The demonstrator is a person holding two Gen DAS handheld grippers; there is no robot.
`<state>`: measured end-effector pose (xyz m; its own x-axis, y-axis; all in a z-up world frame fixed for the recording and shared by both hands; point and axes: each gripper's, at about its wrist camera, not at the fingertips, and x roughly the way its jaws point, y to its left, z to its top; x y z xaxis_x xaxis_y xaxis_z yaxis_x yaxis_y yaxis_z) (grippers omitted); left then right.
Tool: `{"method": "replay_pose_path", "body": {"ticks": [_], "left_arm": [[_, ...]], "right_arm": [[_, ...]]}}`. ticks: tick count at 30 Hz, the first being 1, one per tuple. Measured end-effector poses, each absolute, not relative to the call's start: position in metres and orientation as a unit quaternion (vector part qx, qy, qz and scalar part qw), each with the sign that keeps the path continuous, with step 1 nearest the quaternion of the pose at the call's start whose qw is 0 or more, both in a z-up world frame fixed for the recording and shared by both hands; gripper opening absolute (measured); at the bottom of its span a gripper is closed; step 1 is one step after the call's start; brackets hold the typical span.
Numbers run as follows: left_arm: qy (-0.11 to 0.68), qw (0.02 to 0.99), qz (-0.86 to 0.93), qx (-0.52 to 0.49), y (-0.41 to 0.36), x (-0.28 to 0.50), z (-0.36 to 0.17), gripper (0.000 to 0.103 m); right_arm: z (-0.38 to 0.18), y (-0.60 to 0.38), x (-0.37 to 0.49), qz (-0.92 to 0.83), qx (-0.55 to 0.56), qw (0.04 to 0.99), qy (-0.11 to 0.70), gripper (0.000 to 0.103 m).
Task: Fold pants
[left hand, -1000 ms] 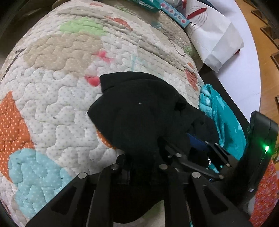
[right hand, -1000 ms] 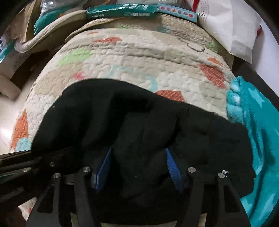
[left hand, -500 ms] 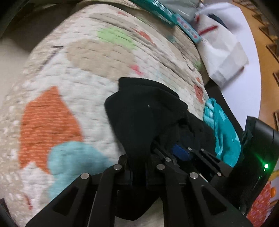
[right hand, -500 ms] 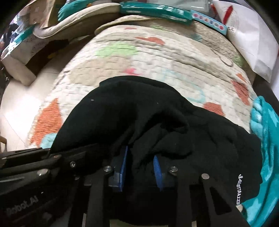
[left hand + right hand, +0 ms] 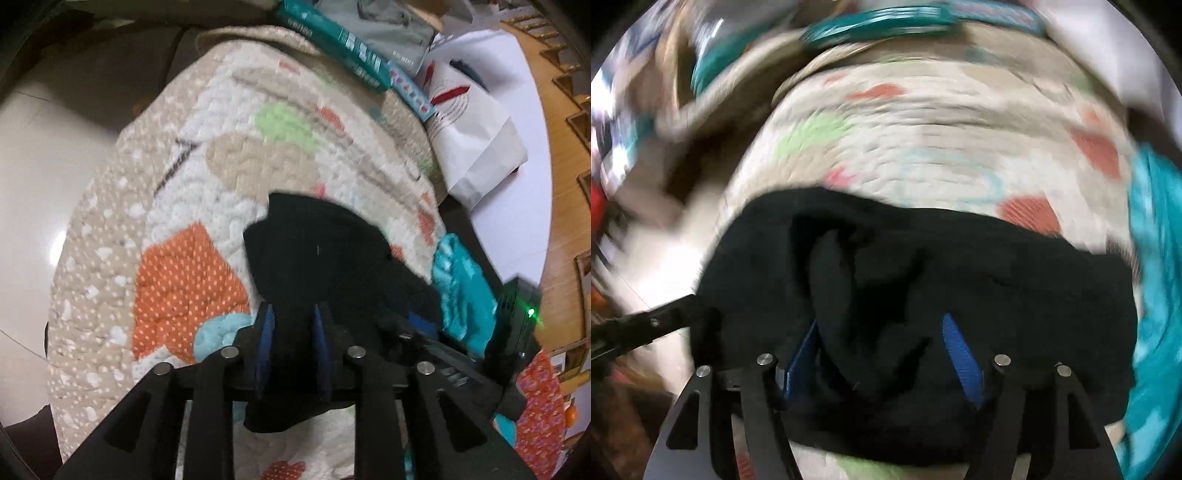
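Observation:
The black pants (image 5: 317, 251) lie bunched on a quilted patchwork mat (image 5: 229, 162). In the left wrist view my left gripper (image 5: 291, 325) has its blue pads a narrow gap apart with black cloth between them. In the right wrist view, which is blurred, the pants (image 5: 1015, 273) fill the lower half. My right gripper (image 5: 882, 350) has its blue pads spread wide, with a fold of the pants lying between them. The left gripper's black arm (image 5: 639, 328) shows at the left. The right gripper's body (image 5: 436, 347) shows at the right of the left wrist view.
A teal fleece cloth (image 5: 461, 291) lies right of the pants, also in the right wrist view (image 5: 1156, 258). A white paper bag (image 5: 476, 140) and teal packets (image 5: 351, 62) sit beyond the mat's far edge. Pale floor (image 5: 40, 206) lies to the left.
My right gripper has opened; its pads were close together on the cloth and now stand wide. My left gripper's pads have parted a little. Both views swung, the right one fast.

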<state>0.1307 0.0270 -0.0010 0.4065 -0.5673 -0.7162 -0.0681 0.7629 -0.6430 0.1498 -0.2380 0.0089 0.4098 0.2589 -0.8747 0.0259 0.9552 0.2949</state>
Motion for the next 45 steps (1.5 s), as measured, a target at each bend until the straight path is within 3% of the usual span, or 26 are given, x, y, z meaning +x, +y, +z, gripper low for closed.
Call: {"method": "replay_pose_path", "body": {"ticks": [2, 9, 10, 14, 19, 20, 21, 22, 27, 31, 33, 34, 40, 43, 45], "left_arm": [[0.508, 0.794, -0.142, -0.303, 0.032, 0.131, 0.006, 0.029], [0.526, 0.783, -0.126, -0.307, 0.03, 0.135, -0.007, 0.03], [0.529, 0.782, -0.123, -0.305, 0.028, 0.136, -0.01, 0.03], [0.534, 0.778, -0.12, -0.309, 0.027, 0.137, -0.015, 0.03], [0.538, 0.776, -0.122, -0.306, 0.023, 0.137, -0.018, 0.032], [0.54, 0.775, -0.123, -0.304, 0.022, 0.137, -0.019, 0.032], [0.541, 0.775, -0.124, -0.303, 0.021, 0.137, -0.02, 0.032], [0.543, 0.773, -0.125, -0.302, 0.019, 0.137, -0.02, 0.032], [0.549, 0.768, -0.128, -0.305, 0.016, 0.138, -0.023, 0.032], [0.55, 0.768, -0.126, -0.303, 0.014, 0.138, -0.024, 0.032], [0.55, 0.769, -0.122, -0.304, 0.016, 0.138, -0.025, 0.034], [0.55, 0.767, -0.122, -0.306, 0.016, 0.138, -0.026, 0.034], [0.556, 0.762, -0.121, -0.31, 0.014, 0.138, -0.03, 0.036], [0.557, 0.763, -0.119, -0.306, 0.013, 0.138, -0.031, 0.036], [0.557, 0.764, -0.116, -0.304, 0.013, 0.137, -0.032, 0.038]], "right_arm": [[0.018, -0.263, 0.145, 0.029, 0.149, 0.84, 0.522, 0.073], [0.024, -0.275, 0.144, 0.046, 0.184, 0.842, 0.505, 0.073], [0.02, -0.267, 0.145, 0.05, 0.171, 0.841, 0.512, 0.072], [0.005, -0.251, 0.159, 0.04, 0.149, 0.84, 0.52, 0.05], [-0.017, -0.241, 0.185, 0.054, 0.193, 0.816, 0.542, 0.056], [-0.018, -0.233, 0.188, 0.053, 0.164, 0.816, 0.551, 0.05], [-0.012, -0.225, 0.19, 0.062, 0.131, 0.82, 0.553, 0.036], [-0.004, -0.221, 0.191, 0.075, 0.119, 0.82, 0.554, 0.007], [0.044, -0.234, 0.193, 0.011, 0.073, 0.863, 0.499, 0.007], [0.047, -0.258, 0.191, -0.08, 0.075, 0.873, 0.475, 0.014], [0.044, -0.272, 0.187, -0.079, 0.103, 0.868, 0.479, 0.045], [0.041, -0.278, 0.182, -0.065, 0.125, 0.862, 0.487, 0.065], [0.036, -0.262, 0.156, 0.031, 0.12, 0.865, 0.487, 0.063], [0.025, -0.244, 0.163, 0.054, 0.097, 0.861, 0.497, 0.043], [0.011, -0.238, 0.172, 0.046, 0.09, 0.854, 0.511, 0.043]]}}
